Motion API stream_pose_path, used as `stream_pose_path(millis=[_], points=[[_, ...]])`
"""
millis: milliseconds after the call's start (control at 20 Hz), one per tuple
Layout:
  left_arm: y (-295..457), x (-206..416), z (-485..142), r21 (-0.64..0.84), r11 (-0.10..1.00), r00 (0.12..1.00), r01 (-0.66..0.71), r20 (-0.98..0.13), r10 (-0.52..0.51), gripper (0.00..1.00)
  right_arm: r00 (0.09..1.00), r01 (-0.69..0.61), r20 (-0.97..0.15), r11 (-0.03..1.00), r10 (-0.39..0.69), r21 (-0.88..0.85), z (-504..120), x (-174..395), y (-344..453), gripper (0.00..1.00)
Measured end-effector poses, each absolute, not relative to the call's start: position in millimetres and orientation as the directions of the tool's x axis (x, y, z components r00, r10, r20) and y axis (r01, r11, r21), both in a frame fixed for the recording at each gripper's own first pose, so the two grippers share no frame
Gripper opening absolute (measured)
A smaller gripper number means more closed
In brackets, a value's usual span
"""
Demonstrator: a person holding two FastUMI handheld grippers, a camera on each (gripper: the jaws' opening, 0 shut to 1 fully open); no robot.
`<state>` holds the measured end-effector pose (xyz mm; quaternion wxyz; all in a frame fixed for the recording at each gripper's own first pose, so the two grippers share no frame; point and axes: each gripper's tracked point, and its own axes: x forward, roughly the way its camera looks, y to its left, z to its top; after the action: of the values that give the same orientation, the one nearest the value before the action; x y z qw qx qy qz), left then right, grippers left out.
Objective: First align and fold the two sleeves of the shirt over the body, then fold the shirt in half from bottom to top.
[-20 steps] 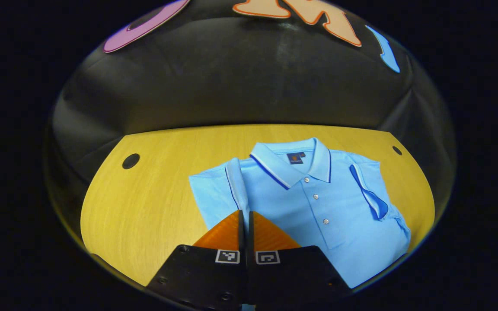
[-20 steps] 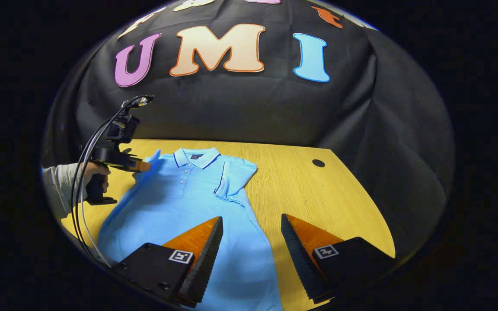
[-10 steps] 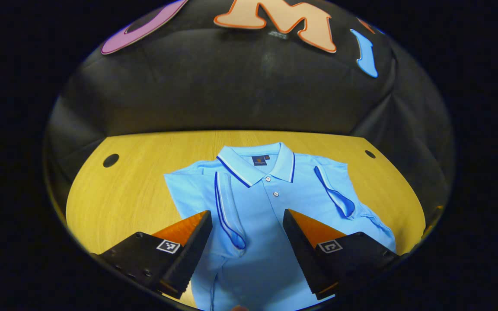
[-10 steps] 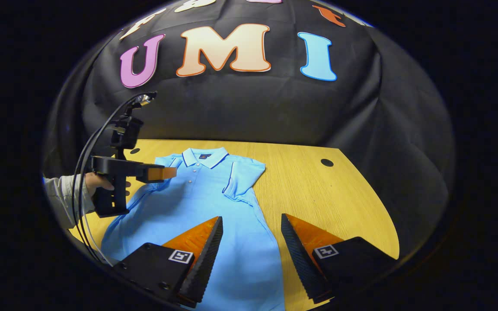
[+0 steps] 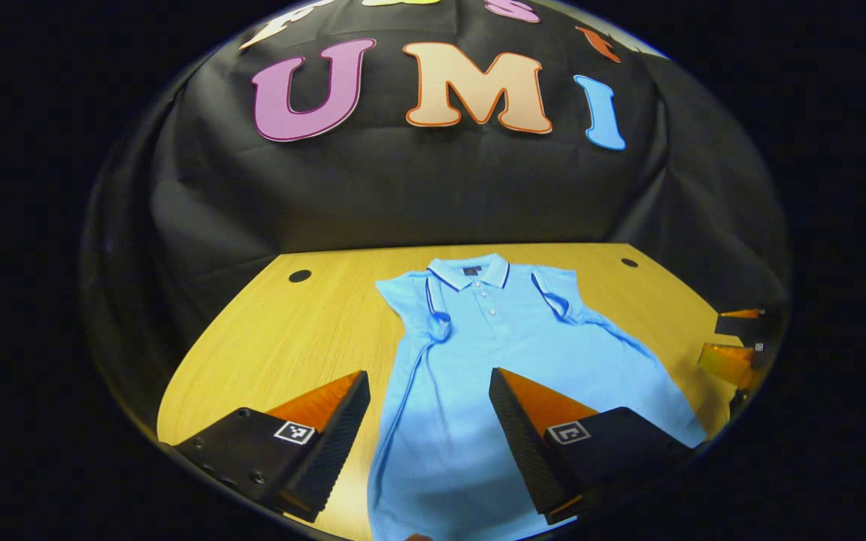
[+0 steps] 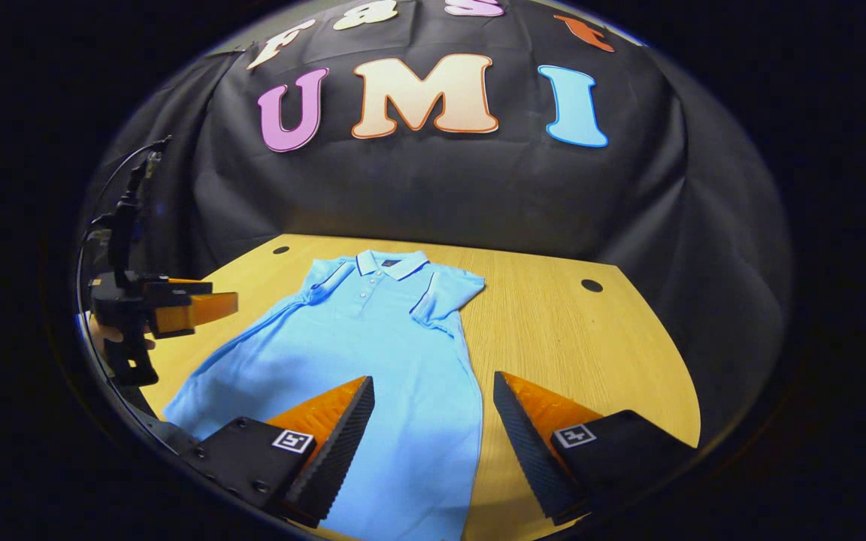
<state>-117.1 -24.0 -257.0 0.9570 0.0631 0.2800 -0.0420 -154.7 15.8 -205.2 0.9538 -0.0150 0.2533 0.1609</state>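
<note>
left hand-held gripper [image 5: 429,421] opened, released left sleeve [image 5: 433,308] onto shirt [image 5: 493,353], pulled back

Wooden table [image 5: 305,338], yellow-toned, two dark round holes near far corners [image 5: 299,276]; black cloth wall [image 5: 433,195] behind.

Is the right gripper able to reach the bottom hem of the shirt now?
Probably yes: the right gripper hangs open above the shirt near its lower part, with nothing lying between; the hem itself is out of sight.
</note>
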Motion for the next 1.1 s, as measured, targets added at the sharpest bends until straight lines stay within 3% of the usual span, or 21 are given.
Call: stream_pose_path(millis=[750, 1100], points=[[13, -277, -326, 0.177, 0.983, 0.711, 0.044, -0.697, 0.094, 0.96, 0.714, -0.351, -0.633, 0.935, 0.299, 0.046, -289, -282, -19, 1.0], [11, -311, -347, 0.194, 0.978, 0.684, 0.082, -0.724, 0.087, 0.97, 0.695, -0.377, -0.664, 0.926, 0.275, -0.011, -309, -307, -13, 1.0]])
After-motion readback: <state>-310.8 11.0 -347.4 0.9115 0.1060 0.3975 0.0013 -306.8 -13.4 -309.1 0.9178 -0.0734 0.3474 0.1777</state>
